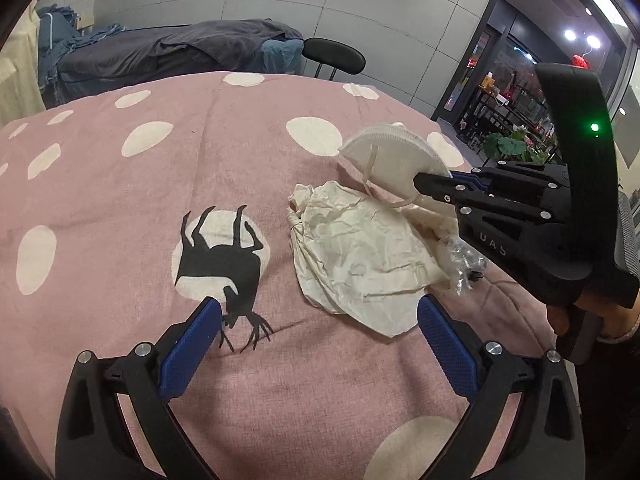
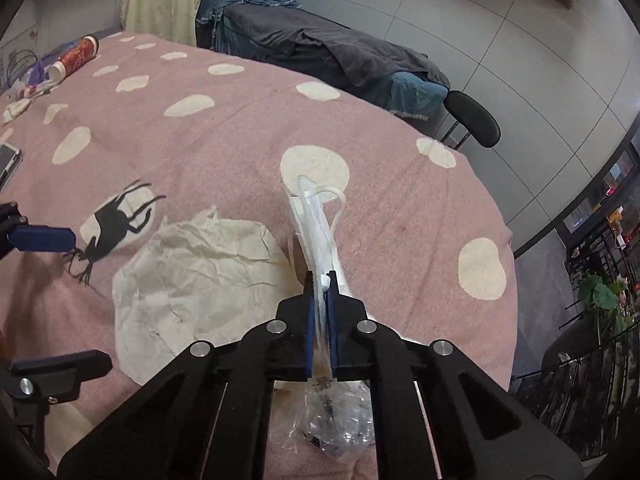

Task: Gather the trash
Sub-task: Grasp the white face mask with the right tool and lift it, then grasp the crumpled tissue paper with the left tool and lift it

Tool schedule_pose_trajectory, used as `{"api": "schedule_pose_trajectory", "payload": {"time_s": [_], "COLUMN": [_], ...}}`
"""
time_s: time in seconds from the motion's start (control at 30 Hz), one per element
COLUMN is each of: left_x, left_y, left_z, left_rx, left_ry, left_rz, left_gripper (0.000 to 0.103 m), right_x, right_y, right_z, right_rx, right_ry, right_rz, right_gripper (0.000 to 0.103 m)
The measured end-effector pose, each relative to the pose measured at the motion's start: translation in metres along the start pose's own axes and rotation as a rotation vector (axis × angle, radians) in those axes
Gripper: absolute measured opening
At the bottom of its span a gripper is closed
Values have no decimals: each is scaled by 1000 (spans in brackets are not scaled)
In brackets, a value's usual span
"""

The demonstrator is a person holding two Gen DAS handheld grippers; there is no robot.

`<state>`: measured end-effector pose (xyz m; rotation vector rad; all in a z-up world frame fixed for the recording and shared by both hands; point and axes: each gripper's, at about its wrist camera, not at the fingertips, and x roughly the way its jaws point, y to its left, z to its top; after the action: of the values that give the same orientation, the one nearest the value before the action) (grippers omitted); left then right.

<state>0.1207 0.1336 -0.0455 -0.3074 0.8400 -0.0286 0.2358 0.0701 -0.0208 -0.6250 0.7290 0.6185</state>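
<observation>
A white folded face mask [image 1: 392, 156] is lifted on edge above the pink dotted cloth [image 1: 120, 280], with my right gripper [image 1: 420, 180] shut on its near rim. In the right wrist view the mask [image 2: 316, 232] stands up between the blue pads of the right gripper [image 2: 321, 280]. A crumpled cream paper [image 1: 360, 252] lies flat on the cloth beside it. Under the right gripper lies a clear plastic wrapper [image 2: 340, 424]. My left gripper [image 1: 319, 304] hangs open just above the cloth, its right finger by the paper's near edge and its left finger over a black deer print [image 1: 224, 268].
A red tube-shaped can [image 2: 76, 58] and small clutter lie at the far left of the cloth, and a phone [image 2: 8, 160] at the left edge. A black stool [image 2: 472, 118] and a bed with a dark blanket [image 2: 340, 52] stand beyond. Potted plants [image 2: 604, 288] stand right.
</observation>
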Motion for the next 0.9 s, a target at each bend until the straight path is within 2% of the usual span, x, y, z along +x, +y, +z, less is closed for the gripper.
{"api": "schedule_pose_trajectory", "payload": {"time_s": [0.17,0.27,0.37,0.47,0.53,0.6,0.67,0.73,0.9], "left_x": [12,27,35,38,40,42,42,39,15], "left_y": [-9,-8,-5,-3,-5,-7,-8,-10,-18], "left_z": [10,14,18,22,22,22,21,21,25], "left_rx": [8,5,-11,-35,-44,-44,-51,-60,-63], "left_ry": [6,35,40,45,48,50,46,29,-57], "left_rz": [-16,-4,-6,-32,-31,-27,-33,-41,-45], "left_gripper": [94,80,72,58,39,27,20,15,13], "right_x": [-30,-47,-67,-80,-86,-91,-94,-96,-105], "right_y": [-21,-32,-40,-46,-49,-52,-54,-55,-63], "right_z": [7,7,3,-3,-8,-15,-22,-29,-46], "right_rx": [98,143,177,203,219,239,260,271,324], "right_ry": [-82,-115,-157,-180,-193,-200,-201,-200,-203], "right_rz": [13,11,15,16,14,14,19,18,21], "right_gripper": [5,5,5,5,5,6,5,5,5]}}
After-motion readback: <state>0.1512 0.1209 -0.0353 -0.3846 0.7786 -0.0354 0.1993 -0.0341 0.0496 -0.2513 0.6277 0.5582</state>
